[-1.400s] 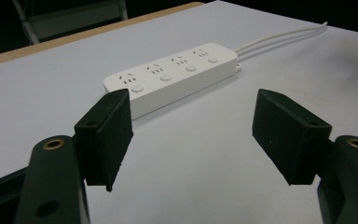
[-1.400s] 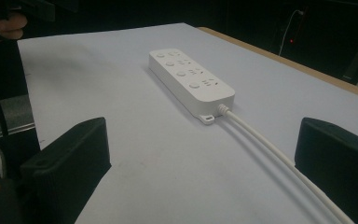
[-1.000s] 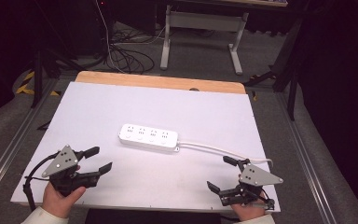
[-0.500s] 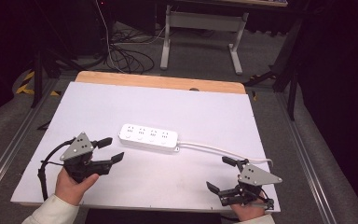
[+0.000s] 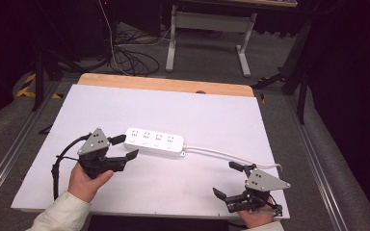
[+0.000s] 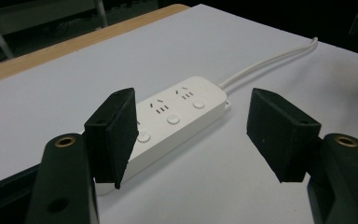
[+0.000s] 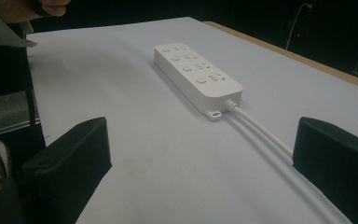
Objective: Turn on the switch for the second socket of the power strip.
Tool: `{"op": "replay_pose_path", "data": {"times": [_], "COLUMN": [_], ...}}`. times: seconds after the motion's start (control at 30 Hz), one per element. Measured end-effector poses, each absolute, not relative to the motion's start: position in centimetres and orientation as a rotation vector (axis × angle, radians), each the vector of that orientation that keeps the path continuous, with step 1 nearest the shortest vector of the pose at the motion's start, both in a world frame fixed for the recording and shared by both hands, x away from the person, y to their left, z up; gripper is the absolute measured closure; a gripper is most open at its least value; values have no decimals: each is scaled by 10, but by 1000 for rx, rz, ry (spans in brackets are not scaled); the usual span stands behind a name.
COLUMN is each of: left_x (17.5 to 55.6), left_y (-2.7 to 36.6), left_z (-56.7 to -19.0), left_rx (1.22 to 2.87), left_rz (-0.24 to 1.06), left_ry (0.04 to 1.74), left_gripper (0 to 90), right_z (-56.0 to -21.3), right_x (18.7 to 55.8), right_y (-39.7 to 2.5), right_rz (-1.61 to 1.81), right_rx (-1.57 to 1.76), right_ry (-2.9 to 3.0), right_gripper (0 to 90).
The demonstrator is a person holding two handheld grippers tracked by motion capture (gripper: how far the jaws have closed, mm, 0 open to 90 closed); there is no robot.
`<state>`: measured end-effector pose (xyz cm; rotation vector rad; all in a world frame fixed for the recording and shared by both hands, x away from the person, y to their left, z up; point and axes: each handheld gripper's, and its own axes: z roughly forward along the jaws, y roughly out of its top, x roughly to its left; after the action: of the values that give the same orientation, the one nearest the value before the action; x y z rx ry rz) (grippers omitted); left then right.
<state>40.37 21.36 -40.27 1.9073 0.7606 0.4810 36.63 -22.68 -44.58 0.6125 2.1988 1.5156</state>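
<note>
Left gripper [image 5: 124, 147] nearer crosswise power strip [image 5: 155, 142]

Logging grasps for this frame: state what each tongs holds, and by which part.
Nothing is held. The left tongs are open with the near end of the power strip between the jaws, not clamped. The right tongs are open above the table.

Probably a lab: white-topped table [image 5: 212, 110], tangled floor cables [image 5: 125, 53], metal bench frame [image 5: 207, 29] behind.
</note>
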Motion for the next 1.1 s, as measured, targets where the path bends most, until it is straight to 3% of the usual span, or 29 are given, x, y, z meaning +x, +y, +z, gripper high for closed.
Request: {"op": "replay_pose_path", "data": {"times": [0.2, 0.4, 0.63, 0.67, 0.73, 1.1], "left_x": [410, 414, 420, 420, 422, 441], "left_y": [205, 200, 199, 198, 196, 178], "left_z": [-403, -401, -399, -399, -399, -405], "left_rx": [1925, 1938, 1958, 1961, 1968, 2012], "left_rz": [494, 496, 480, 472, 467, 408], "left_ry": [741, 732, 738, 742, 741, 733], "left_gripper": [357, 430, 798, 798, 896, 899], "right_z": [-446, -446, -446, -446, -446, -446], "right_x": [366, 366, 366, 366, 366, 367], "right_y": [-227, -227, -226, -226, -226, -226], "right_rz": [1517, 1515, 1515, 1515, 1517, 1520], "right_rx": [612, 609, 607, 607, 607, 601], "right_ry": [2200, 2203, 2207, 2207, 2208, 2210], "right_gripper": [44, 44, 46, 46, 47, 47]}}
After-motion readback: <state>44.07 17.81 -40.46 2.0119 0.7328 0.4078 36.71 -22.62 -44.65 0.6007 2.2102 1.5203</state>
